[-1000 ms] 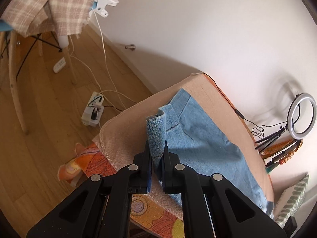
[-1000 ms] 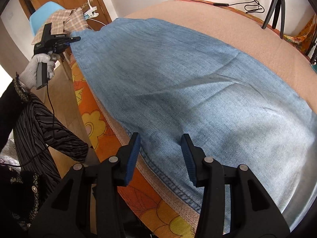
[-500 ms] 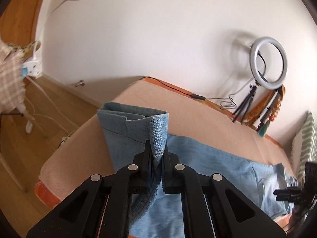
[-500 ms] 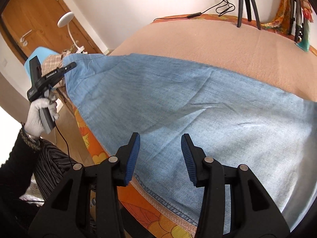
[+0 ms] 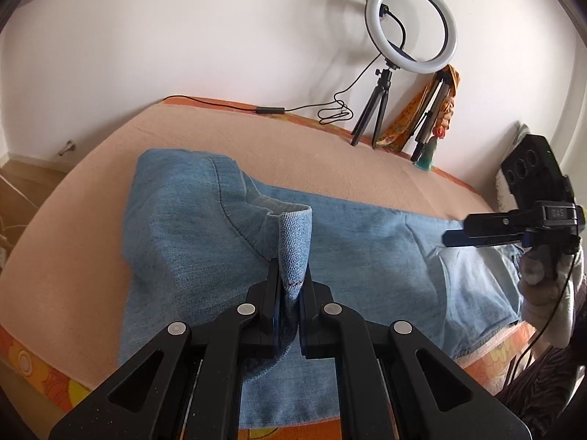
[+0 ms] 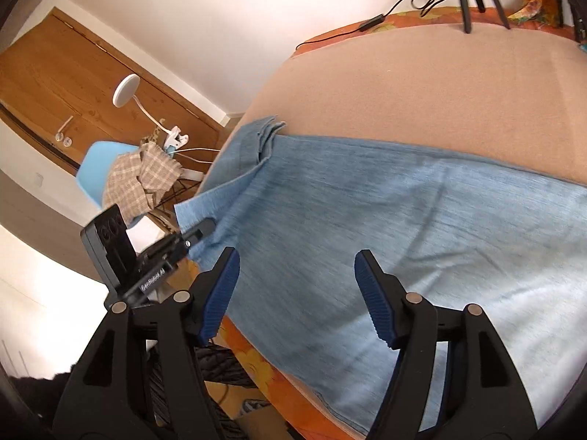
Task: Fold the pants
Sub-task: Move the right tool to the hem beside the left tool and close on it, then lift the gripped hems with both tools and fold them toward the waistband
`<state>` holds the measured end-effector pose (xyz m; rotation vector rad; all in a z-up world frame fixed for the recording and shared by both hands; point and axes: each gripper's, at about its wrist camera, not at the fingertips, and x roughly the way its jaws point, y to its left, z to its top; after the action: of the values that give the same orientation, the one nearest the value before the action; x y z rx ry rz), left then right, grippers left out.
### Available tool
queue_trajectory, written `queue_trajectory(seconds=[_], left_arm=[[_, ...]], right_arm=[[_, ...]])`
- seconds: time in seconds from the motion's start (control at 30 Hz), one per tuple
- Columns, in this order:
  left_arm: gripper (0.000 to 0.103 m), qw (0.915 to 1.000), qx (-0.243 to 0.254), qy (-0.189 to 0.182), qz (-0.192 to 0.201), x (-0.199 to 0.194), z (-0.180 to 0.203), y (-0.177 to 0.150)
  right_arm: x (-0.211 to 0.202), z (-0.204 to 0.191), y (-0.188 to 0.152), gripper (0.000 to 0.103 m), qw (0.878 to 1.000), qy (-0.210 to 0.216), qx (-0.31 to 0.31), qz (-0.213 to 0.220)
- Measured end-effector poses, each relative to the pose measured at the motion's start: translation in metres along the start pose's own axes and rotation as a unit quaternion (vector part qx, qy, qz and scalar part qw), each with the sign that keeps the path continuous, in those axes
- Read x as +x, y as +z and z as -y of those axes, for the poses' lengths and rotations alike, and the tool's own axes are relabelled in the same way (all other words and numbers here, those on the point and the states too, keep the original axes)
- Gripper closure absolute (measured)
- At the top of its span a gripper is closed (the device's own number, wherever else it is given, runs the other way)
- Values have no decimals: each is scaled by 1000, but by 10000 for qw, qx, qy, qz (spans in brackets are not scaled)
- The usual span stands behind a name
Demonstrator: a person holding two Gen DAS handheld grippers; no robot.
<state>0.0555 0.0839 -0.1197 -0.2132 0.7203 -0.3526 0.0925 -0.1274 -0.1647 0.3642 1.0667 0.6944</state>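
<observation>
Closest in, the left gripper (image 5: 290,286) is clamped tight on a hem corner of the pants (image 5: 205,242), the denim standing up in a small tube between its closed jaws. Just ahead of it, the lifted leg end doubles over the cloth lying flat beneath. The right gripper (image 6: 293,286) hangs with its jaws spread wide and nothing between them, above the near edge of the pants (image 6: 403,220), which stretch flat across the peach blanket (image 5: 330,161) beyond its fingers.

The step in hand looks like carrying the leg end over toward the waist. To do it well, keep the pinch firm and travel low along the length of the leg, so the fold line stays straight and the lower layer is not dragged. The free right gripper would best press or catch the matching edge, keeping both hems level before release.

Farther off, past the blanket, a ring light (image 5: 412,25) stands on its tripod against the wall.
</observation>
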Motion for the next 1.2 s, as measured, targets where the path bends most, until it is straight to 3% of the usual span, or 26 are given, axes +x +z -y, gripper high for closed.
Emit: queue_trajectory(seconds=[0.2,0.47,0.5,0.53,0.57,0.6,0.63,0.77,0.93,1.1,1.2], left_arm=[[98,9995,19,-253,202,-20,-2,-1],[98,9975,158,-662,173,-31,8,-13],[98,9974,232,-665,147,-30,10,-14],[98,9976,323,-611,108,-29,12,-16],[98,9976,360,-580,81,-27,14,-18],[98,9975,334,-623,37,-24,15,-20],[98,9973,294,-676,-6,-22,15,-20],[97,9960,363,-808,-77,-14,27,-25],[97,9915,588,-1152,-102,-7,59,-27],[97,9852,840,-1445,-367,10,92,-38],[97,9829,879,-1545,-472,15,105,-44]], right_arm=[[86,-15,50,29,9940,860,512,-452],[165,-5,80,30,9846,1034,1275,-593],[166,-5,83,37,9858,920,1307,-522],[166,-4,85,46,9863,856,1335,-443],[165,-5,85,71,9864,848,1351,-410],[164,-6,85,86,9868,834,1331,-390],[161,-8,87,89,9886,750,1259,-359],[128,-17,91,93,9967,296,759,-36],[63,-12,86,94,9971,-58,618,450],[27,11,65,95,9938,-694,649,576],[16,29,55,95,9921,-776,782,594]])
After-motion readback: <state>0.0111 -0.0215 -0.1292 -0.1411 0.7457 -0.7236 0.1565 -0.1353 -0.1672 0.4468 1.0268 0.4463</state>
